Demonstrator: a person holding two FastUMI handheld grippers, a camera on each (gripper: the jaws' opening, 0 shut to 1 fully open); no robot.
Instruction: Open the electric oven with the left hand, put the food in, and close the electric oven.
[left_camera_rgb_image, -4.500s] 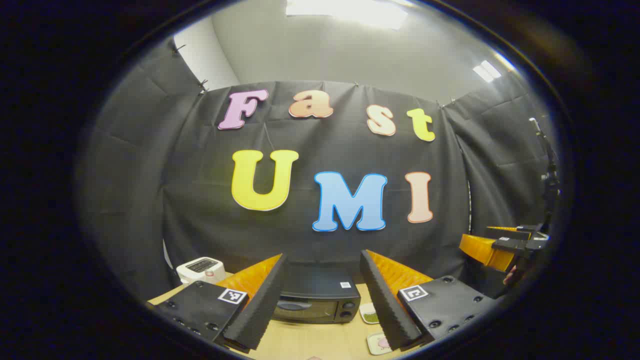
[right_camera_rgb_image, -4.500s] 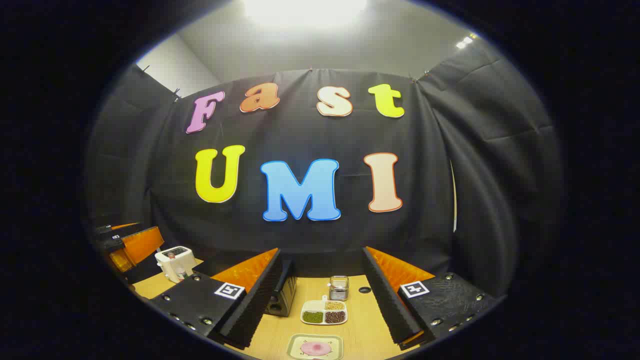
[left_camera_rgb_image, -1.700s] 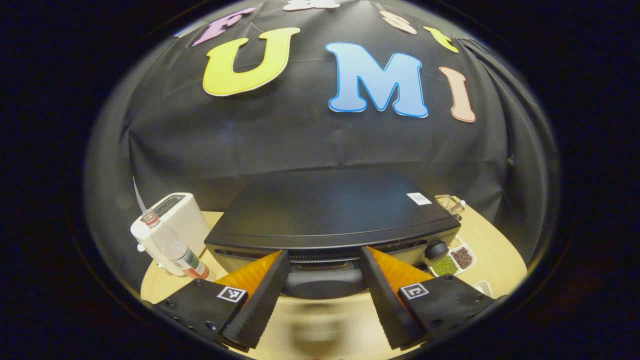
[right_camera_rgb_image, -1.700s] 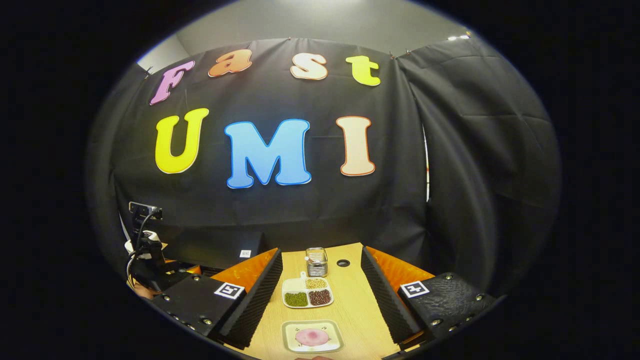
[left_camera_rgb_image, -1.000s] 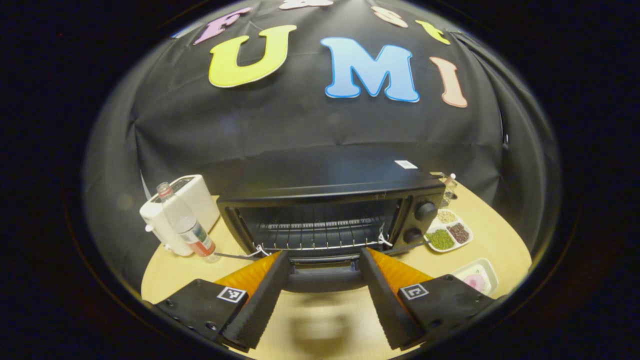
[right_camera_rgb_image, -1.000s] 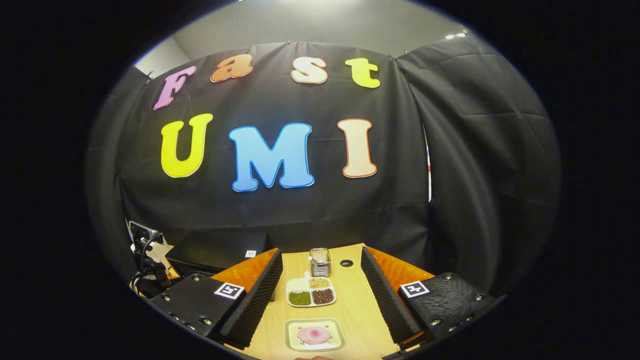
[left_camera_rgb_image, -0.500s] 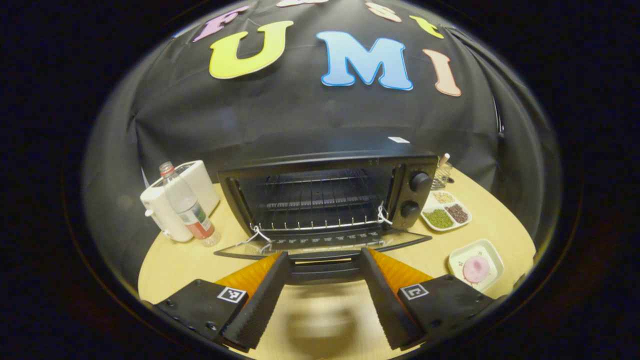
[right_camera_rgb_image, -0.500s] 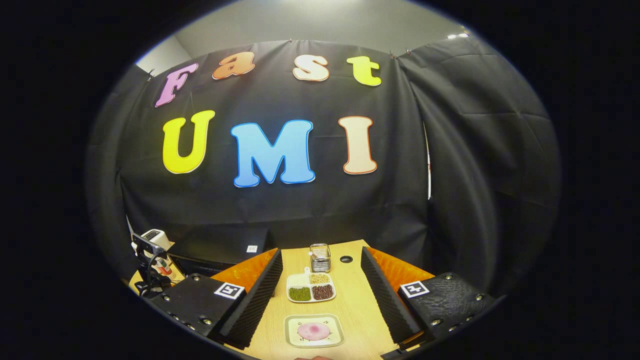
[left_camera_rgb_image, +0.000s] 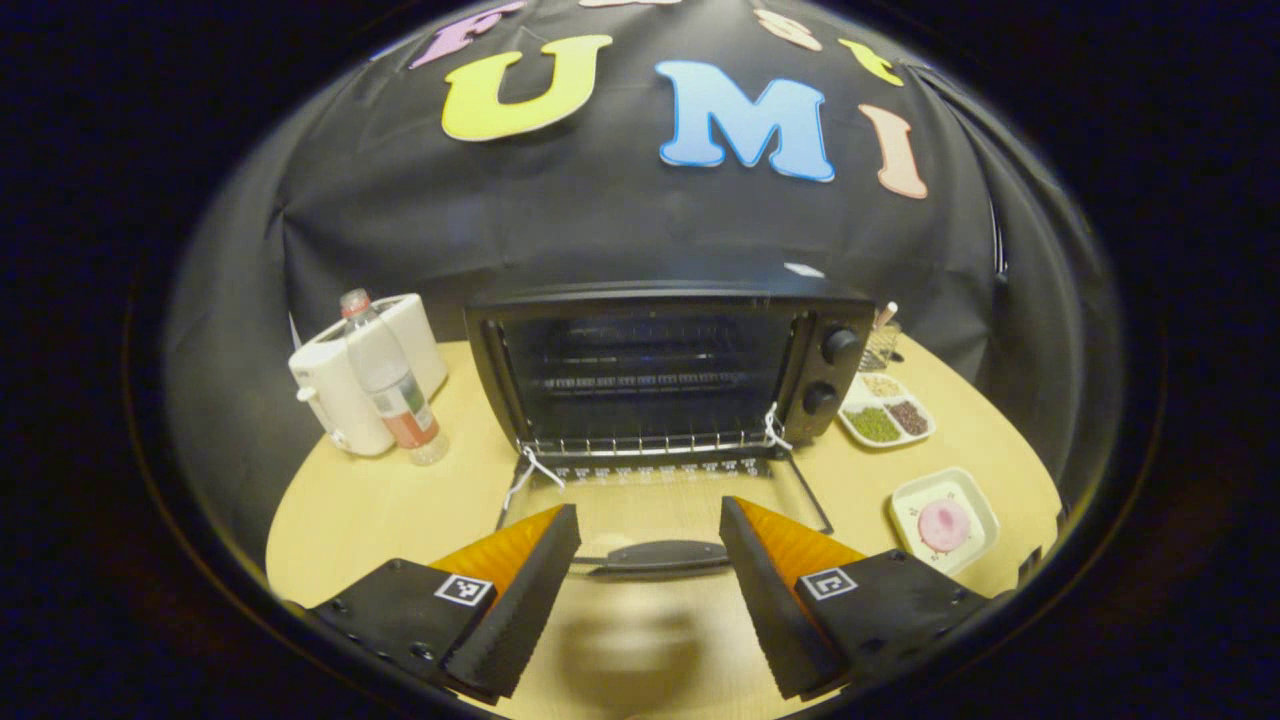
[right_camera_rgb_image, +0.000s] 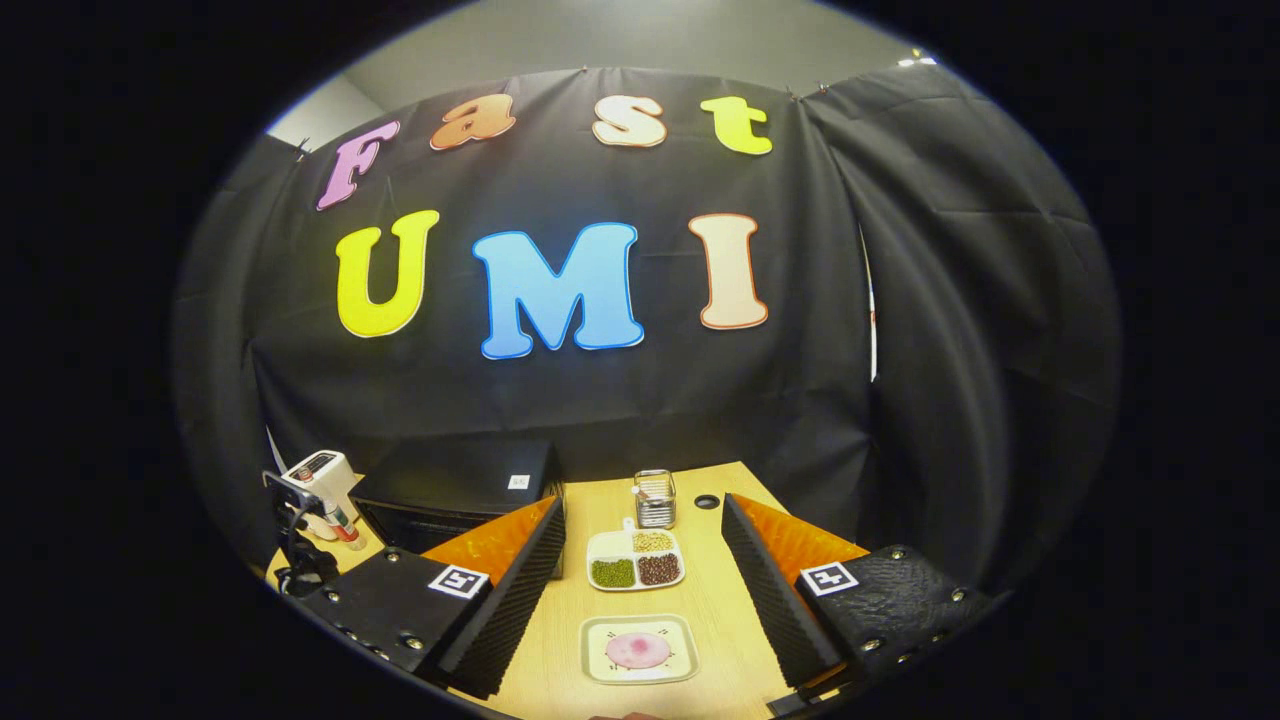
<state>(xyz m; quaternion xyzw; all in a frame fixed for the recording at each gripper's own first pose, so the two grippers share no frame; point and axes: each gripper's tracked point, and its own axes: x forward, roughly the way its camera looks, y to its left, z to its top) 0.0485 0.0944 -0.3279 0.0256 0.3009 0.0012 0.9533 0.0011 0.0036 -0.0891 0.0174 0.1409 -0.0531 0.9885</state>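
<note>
Left gripper (left_camera_rgb_image: 648, 560) hanging spread, straddling door handle (left_camera_rgb_image: 655, 554) of open toaster oven (left_camera_rgb_image: 660, 365). Right gripper (right_camera_rgb_image: 643, 590) spread above pink food (right_camera_rgb_image: 638, 650). Risk: plate tipping if pinched off-centre.

One oven (left_camera_rgb_image: 660, 370), one toaster (left_camera_rgb_image: 350, 385), one bottle (left_camera_rgb_image: 390, 385) — two dishes (left_camera_rgb_image: 945, 520), one caddy (right_camera_rgb_image: 655, 499).

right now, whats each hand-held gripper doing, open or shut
Left hand-held gripper: open, holding nothing, oven door handle between its fingers.
Right hand-held gripper: open, empty, above the plate of food.
</note>
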